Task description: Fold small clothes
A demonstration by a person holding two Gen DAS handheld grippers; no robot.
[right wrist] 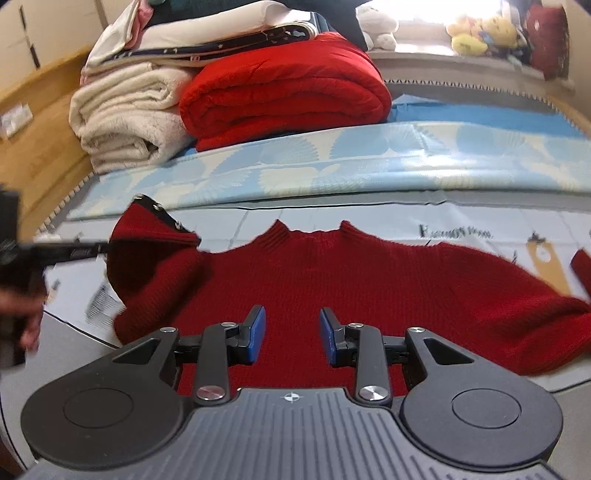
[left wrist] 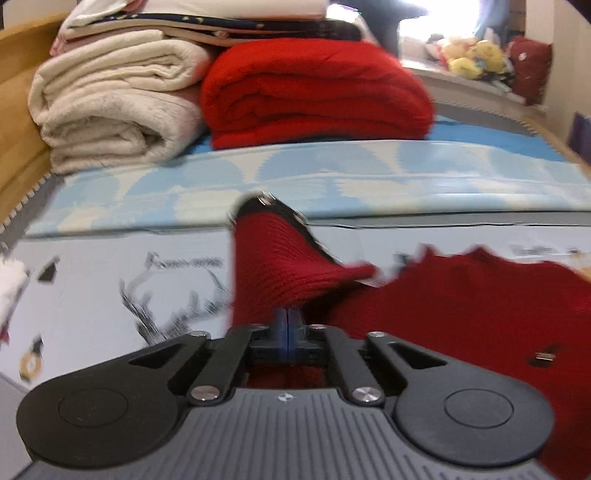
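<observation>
A small dark red knitted sweater [right wrist: 354, 280] lies flat on a white printed sheet [right wrist: 480, 225], collar away from me. My left gripper [left wrist: 287, 326] is shut on the sweater's left sleeve [left wrist: 273, 273] and holds it lifted, the cuff with dark trim and snaps standing up. In the right wrist view that raised sleeve [right wrist: 155, 251] is at the left, with the left gripper [right wrist: 74, 249] dark and blurred beside it. My right gripper [right wrist: 291, 334] is open and empty, its blue pads [right wrist: 256, 332] hovering just above the sweater's lower middle.
Behind the sheet lies a light blue shell-patterned mat [right wrist: 332, 166]. A folded bright red blanket [right wrist: 288, 96] and a rolled cream blanket [right wrist: 125, 122] are stacked at the back left, more bedding on top. Plush toys [right wrist: 480, 33] sit on the far sill. A wooden bed frame [left wrist: 18, 110] runs along the left.
</observation>
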